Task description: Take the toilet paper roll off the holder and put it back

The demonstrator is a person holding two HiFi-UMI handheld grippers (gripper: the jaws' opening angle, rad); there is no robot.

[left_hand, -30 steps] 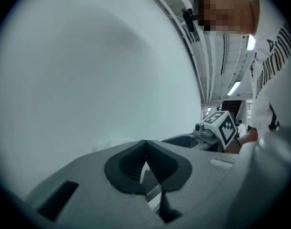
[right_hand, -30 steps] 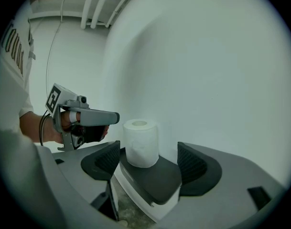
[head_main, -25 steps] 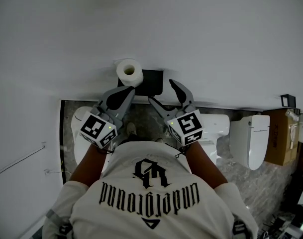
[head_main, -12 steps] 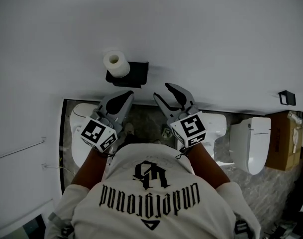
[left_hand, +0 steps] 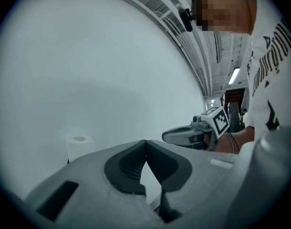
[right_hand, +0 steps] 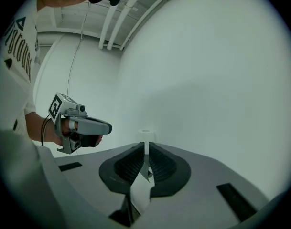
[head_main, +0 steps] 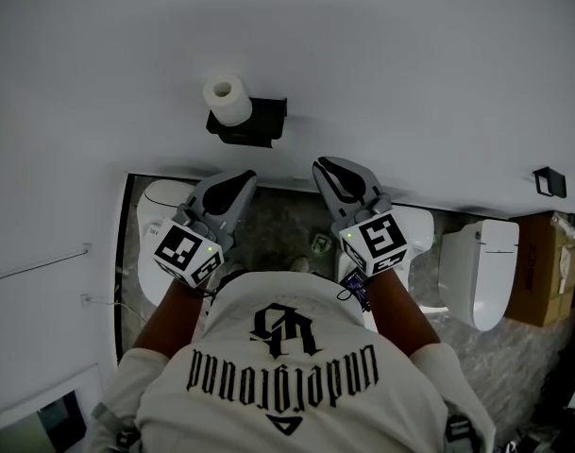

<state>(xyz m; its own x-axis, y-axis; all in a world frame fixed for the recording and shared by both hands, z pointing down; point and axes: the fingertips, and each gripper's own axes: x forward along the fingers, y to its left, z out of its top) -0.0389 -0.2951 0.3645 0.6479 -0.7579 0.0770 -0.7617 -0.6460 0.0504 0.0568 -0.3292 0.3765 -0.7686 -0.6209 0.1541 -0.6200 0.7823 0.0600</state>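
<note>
The toilet paper roll point(head_main: 228, 99) stands upright on the black wall holder point(head_main: 259, 121), well apart from both pairs of jaws. In the head view it lies at about 12 o'clock from the left gripper point(head_main: 238, 176) and about 10 o'clock from the right gripper point(head_main: 329, 165). The left gripper's jaws are pressed together at the tips and grip nothing. The right gripper's jaws have just been closing and now stand almost together, leaving only a thin slit with nothing in it. In the right gripper view the roll shows far off, straight beyond that slit. There is one roll, one holder and two grippers. A second ago both grippers were up beside the roll and holder, the right one gaping wide; now both have drawn back from the wall.
</note>
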